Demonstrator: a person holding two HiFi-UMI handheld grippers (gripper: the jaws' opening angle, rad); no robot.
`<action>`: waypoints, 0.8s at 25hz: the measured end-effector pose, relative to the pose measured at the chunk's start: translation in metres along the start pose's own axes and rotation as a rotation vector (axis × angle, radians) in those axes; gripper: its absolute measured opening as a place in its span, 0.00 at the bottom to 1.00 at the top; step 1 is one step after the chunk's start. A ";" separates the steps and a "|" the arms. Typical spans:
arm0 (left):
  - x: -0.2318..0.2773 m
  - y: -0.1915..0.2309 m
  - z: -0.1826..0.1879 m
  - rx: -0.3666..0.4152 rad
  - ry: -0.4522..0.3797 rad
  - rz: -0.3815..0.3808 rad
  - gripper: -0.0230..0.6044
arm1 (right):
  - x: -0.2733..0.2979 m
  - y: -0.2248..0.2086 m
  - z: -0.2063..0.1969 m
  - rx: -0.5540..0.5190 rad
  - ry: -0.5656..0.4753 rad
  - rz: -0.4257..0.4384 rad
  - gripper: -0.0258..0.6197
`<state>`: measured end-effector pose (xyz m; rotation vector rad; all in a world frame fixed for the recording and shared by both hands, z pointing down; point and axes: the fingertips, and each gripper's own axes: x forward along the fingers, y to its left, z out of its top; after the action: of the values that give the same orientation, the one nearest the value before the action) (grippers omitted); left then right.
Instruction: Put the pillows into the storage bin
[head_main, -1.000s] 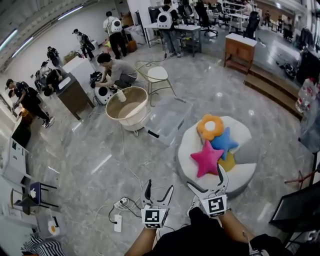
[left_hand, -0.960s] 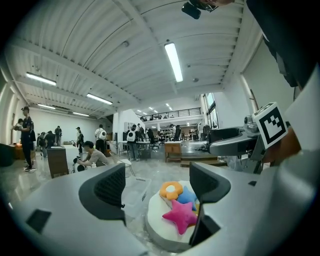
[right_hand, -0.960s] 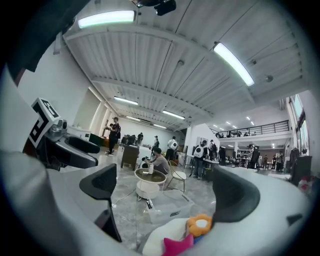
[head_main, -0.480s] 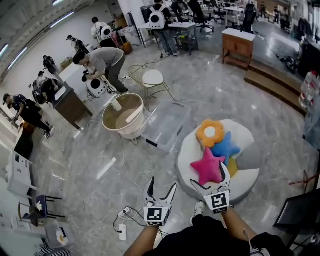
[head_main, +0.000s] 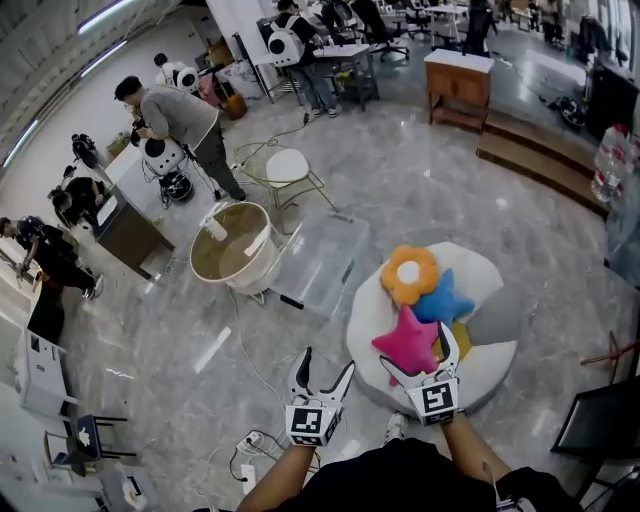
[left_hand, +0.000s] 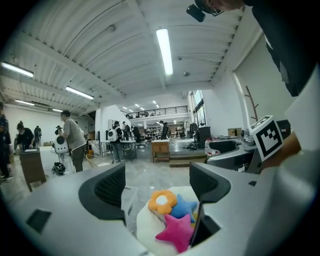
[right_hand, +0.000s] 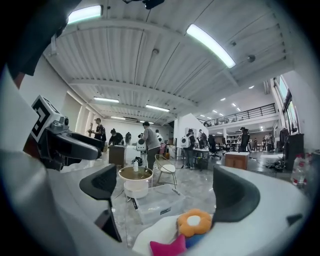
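Three pillows lie on a white round pouf (head_main: 372, 301): an orange flower pillow (head_main: 409, 273), a blue star pillow (head_main: 443, 301) and a pink star pillow (head_main: 410, 342). A yellow one peeks out under them. A clear plastic storage bin (head_main: 318, 262) stands on the floor left of the pouf. My right gripper (head_main: 418, 353) is open, held just before the pink star. My left gripper (head_main: 322, 368) is open over the floor, left of the pouf. The left gripper view shows the flower pillow (left_hand: 162, 201) and pink star (left_hand: 179, 232); the right gripper view shows the bin (right_hand: 156, 207).
A round white cradle (head_main: 232, 253) stands left of the bin, a wire chair (head_main: 282, 170) behind it. A power strip and cables (head_main: 246, 445) lie on the marble floor near my feet. Several people work at tables at the back left. A wooden cabinet (head_main: 459, 80) stands far back.
The view has moved forward; the pouf and bin are nearer. Both grippers have stayed open, the right one closing in on the pink star pillow.
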<state>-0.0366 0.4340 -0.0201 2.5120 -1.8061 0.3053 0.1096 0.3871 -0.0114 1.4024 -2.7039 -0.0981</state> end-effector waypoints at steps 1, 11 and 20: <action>0.007 0.000 0.000 0.003 0.004 -0.009 0.65 | 0.004 -0.004 -0.002 0.002 0.003 -0.002 0.97; 0.050 0.012 -0.025 -0.002 0.058 -0.047 0.65 | 0.034 -0.027 -0.023 -0.032 0.043 -0.004 0.97; 0.120 0.032 -0.057 0.039 0.117 -0.159 0.65 | 0.089 -0.067 -0.041 -0.024 0.083 -0.117 0.97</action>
<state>-0.0384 0.3198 0.0547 2.5841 -1.5626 0.4732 0.1175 0.2755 0.0273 1.5212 -2.5456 -0.0781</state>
